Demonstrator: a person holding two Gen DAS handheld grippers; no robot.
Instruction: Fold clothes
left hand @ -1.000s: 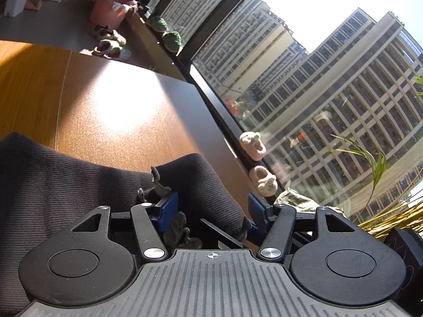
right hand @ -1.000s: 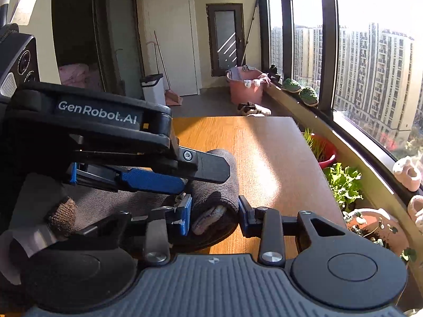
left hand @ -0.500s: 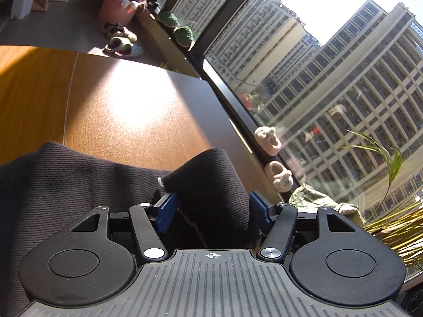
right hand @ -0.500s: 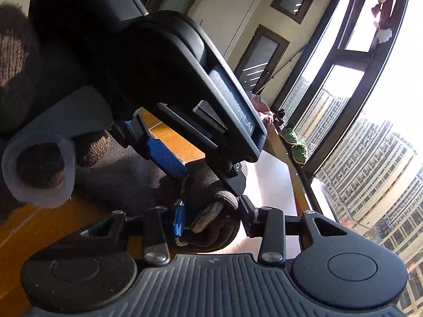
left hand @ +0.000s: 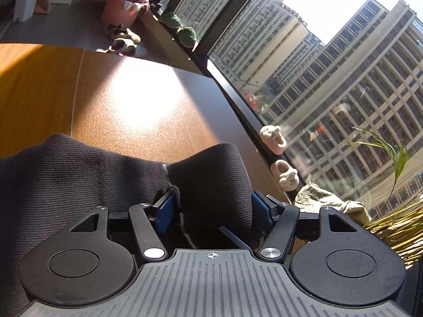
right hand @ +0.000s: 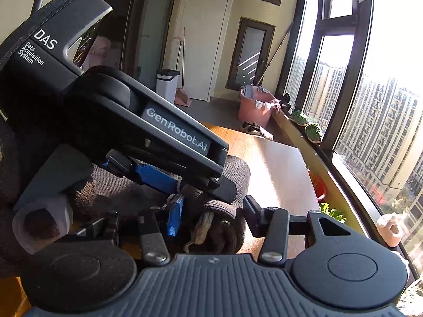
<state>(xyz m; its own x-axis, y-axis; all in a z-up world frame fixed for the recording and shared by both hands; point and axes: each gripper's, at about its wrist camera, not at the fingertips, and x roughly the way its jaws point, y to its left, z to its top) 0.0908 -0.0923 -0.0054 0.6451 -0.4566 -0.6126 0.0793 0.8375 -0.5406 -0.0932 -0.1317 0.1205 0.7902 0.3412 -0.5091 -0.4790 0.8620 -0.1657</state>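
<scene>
A dark ribbed knit garment (left hand: 66,185) lies on the wooden table (left hand: 105,100). In the left wrist view a thick fold of it (left hand: 211,185) fills the space between my left gripper's (left hand: 214,206) blue pads, which stand wide apart and touch it on both sides. In the right wrist view the left gripper's body (right hand: 132,132) lies over the garment (right hand: 232,169). A rolled bunch of the garment (right hand: 224,224) sits between my right gripper's (right hand: 211,216) spread fingers. The right finger stands clear of the cloth.
The table's far edge and right edge run close by a window sill (right hand: 296,132) with green slippers (right hand: 306,124) and pink plush slippers (left hand: 277,158). Potted plants (left hand: 391,211) stand right of the table. A pink bucket (right hand: 253,105) and shoes sit on the floor beyond.
The left gripper has pushed further into the garment, so a thicker fold now sits between its pads. The right wrist view has swung back upright, with the left gripper still across the cloth.
</scene>
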